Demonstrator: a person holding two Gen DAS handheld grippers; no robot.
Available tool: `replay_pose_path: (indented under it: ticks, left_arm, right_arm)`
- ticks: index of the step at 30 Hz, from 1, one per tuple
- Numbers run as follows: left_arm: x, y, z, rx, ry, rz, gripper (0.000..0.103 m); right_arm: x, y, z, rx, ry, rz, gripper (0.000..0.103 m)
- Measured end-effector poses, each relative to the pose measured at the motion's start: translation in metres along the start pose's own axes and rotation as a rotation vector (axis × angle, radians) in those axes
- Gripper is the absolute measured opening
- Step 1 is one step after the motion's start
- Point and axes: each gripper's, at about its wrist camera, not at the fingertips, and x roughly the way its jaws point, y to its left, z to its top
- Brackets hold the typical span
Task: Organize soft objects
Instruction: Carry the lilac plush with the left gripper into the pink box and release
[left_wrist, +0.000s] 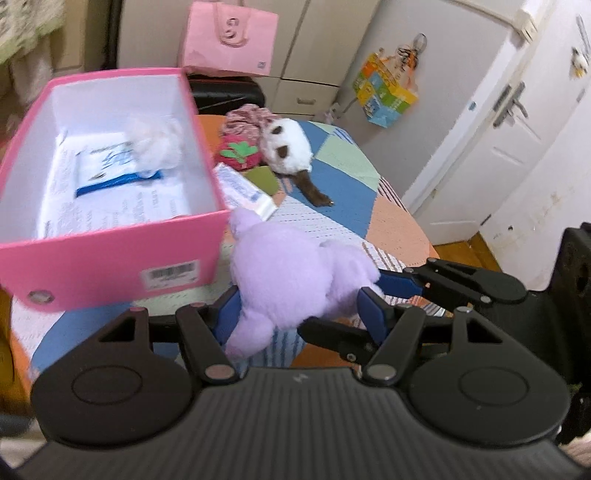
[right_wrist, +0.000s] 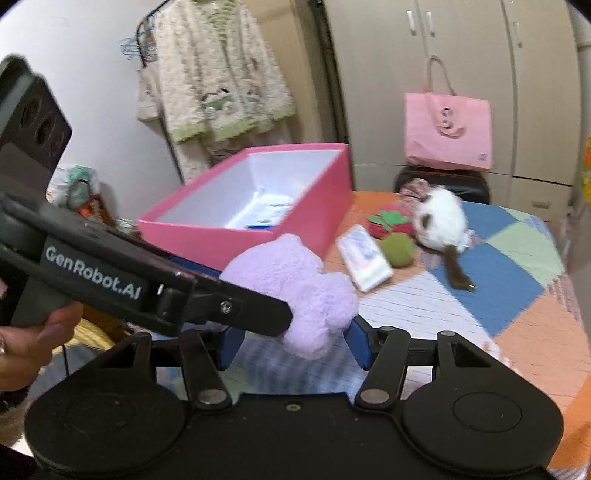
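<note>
A purple plush toy (left_wrist: 291, 280) is held just in front of an open pink box (left_wrist: 110, 254). My left gripper (left_wrist: 299, 314) is shut on its lower part. My right gripper (right_wrist: 291, 343) is also closed on the same purple plush (right_wrist: 295, 291) from the right side; its black fingers (left_wrist: 454, 280) show in the left wrist view. The pink box (right_wrist: 236, 240) holds a white fluffy item (left_wrist: 159, 144) and a blue-and-white packet (left_wrist: 107, 166). A white plush with a brown tail (left_wrist: 288, 151), a red plush with green leaves (left_wrist: 236, 151) and a green ball (right_wrist: 397, 249) lie on the table.
A patchwork cloth covers the table (left_wrist: 332, 184). A white tissue pack (right_wrist: 364, 258) lies by the box. A floral fabric item (left_wrist: 245, 118) lies behind the red plush. A pink bag (right_wrist: 447, 129) stands on a black case (right_wrist: 476, 184) behind. White doors (left_wrist: 498, 129) stand at right.
</note>
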Motion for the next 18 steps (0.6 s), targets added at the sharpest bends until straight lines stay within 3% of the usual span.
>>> replay_pose_path:
  ticks: [6,18]
  left_arm:
    - [-0.023,0.018,0.008,-0.060,-0.030,0.004,0.067]
    - [-0.049,0.034,0.054,-0.064,-0.194,0.059,0.067]
  right_arm:
    - [0.006,0.019,0.021,-0.067,-0.010,0.034,0.065]
    - [0.025,0.038,0.088,-0.197,-0.094,0.039,0.065]
